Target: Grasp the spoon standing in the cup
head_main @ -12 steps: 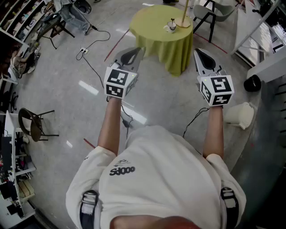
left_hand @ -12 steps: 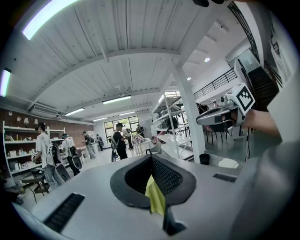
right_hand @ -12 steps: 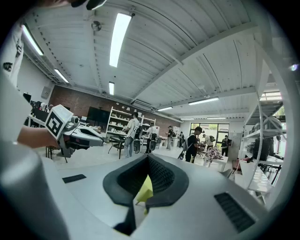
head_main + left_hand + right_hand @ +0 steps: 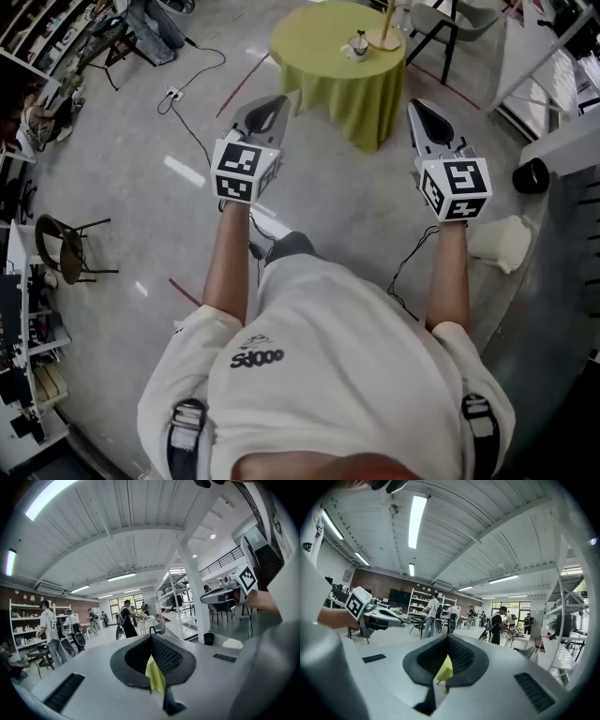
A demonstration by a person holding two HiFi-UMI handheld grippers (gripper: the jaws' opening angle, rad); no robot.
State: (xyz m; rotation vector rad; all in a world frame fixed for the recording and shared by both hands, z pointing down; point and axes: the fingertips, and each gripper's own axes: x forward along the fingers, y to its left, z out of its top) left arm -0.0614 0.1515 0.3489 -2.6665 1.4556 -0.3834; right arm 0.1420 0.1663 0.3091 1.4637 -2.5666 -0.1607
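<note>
Right gripper [image 4: 419, 106], left gripper [image 4: 279, 99]: both shut, empty; cup [image 4: 357, 47] on desk [image 4: 323, 42] well ahead between them; close in, then open jaws.

floor [image 4: 122, 216]: grey, glossy | table [image 4: 323, 70]: round, yellow-green cloth | chair [image 4: 64, 251]: left | ceiling [image 4: 497, 536]: strip lights [image 4: 416, 520]

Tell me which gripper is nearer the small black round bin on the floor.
Right. In the head view the right gripper is up and to the left of the small black round bin, fairly close. The left gripper is much farther left, beyond the right one.
</note>
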